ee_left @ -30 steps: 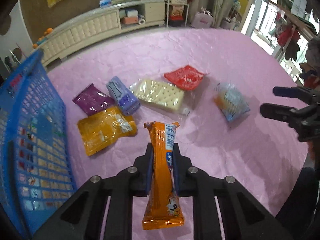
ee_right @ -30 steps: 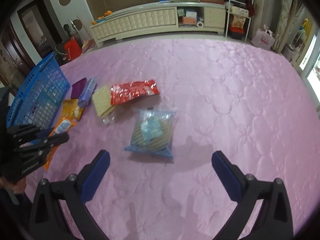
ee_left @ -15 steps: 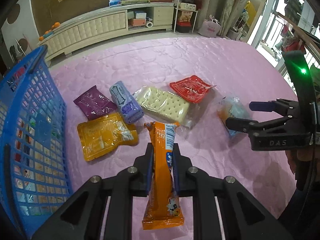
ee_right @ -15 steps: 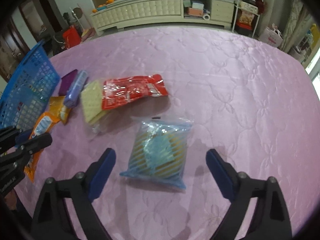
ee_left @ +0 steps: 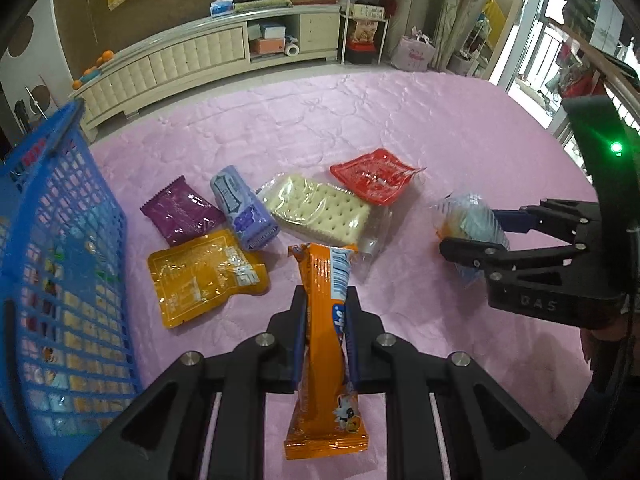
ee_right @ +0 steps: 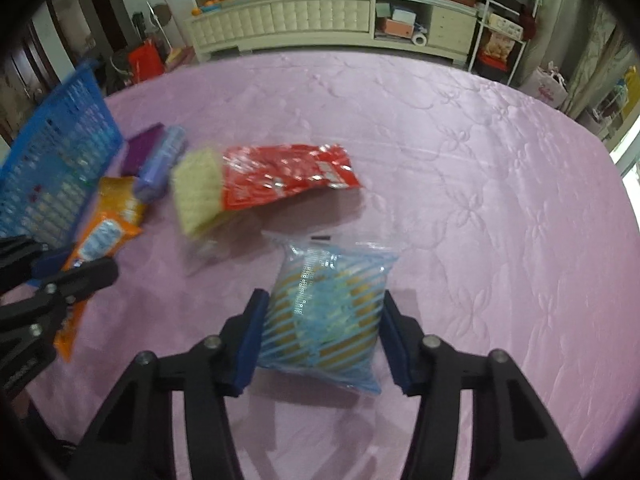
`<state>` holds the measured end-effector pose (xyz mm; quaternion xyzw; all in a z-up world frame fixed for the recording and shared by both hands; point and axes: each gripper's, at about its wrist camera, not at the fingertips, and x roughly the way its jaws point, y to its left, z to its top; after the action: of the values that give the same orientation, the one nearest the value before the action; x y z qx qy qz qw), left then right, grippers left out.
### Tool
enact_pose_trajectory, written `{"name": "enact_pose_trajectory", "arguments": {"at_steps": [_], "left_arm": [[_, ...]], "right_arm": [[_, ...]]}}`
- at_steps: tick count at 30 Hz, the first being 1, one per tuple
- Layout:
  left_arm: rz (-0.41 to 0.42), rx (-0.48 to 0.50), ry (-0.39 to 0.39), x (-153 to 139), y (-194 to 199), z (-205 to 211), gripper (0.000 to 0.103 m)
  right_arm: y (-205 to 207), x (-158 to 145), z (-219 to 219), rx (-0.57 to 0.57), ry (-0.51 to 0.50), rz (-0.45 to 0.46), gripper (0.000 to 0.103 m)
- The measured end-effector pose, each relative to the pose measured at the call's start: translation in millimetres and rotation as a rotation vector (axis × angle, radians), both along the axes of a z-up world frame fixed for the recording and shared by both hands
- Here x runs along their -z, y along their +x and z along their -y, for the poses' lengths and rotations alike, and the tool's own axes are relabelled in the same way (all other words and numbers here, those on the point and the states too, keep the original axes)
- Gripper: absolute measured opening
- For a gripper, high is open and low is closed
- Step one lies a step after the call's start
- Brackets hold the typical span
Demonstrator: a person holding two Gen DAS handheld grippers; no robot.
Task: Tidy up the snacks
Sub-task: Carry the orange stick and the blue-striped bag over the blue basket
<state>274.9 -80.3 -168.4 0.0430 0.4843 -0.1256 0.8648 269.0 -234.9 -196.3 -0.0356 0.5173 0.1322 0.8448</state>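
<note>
My right tool (ee_right: 322,330) has dropped over the blue-striped bag (ee_right: 326,312) in the last second, its fingers drawn in from a wide spread until the blue pads (ee_right: 250,342) flank the bag on both sides. They sit at or just beside the film; whether they already press it I cannot tell, and the bag lies flat on the pink surface (ee_right: 480,200), not yet lifted. My reading is that the second pick of the sorting job is a squeeze away.

My left tool (ee_left: 325,328) is pinched on the orange wafer pack (ee_left: 326,344), which stands on end between the pads, its top seal pointing at the other snacks. Over that same second it has hardly shifted. The blue basket (ee_left: 60,240), tilted at the left edge of the left wrist view, is the likely home for it.

The striped bag is clear film printed with pale blue diagonal bands, golden pieces showing through, puffy and crinkled. It will probably give and slide under pressure.

Unsorted on the cloth between basket and bag: a purple packet (ee_left: 182,216), a lilac roll (ee_left: 244,212), a yellow pouch (ee_left: 202,276), a cracker pack (ee_left: 320,210) and a red packet (ee_left: 374,176), the last two overlapping.
</note>
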Motion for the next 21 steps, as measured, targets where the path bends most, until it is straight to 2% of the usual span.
{"name": "enact_pose_trajectory", "arguments": {"at_steps": [12, 21], "left_arm": [[0.079, -0.036, -0.016, -51.3, -47.3, -27.9, 0.015], [0.157, -0.055, -0.032, -95.6, -87.6, -62.5, 0.015]], "right_arm": [[-57.2, -70.0, -23.6, -0.039, 0.091, 0.090, 0.058], [-90.6, -112.7, -65.0, -0.098, 0.081, 0.150, 0.058]]}}
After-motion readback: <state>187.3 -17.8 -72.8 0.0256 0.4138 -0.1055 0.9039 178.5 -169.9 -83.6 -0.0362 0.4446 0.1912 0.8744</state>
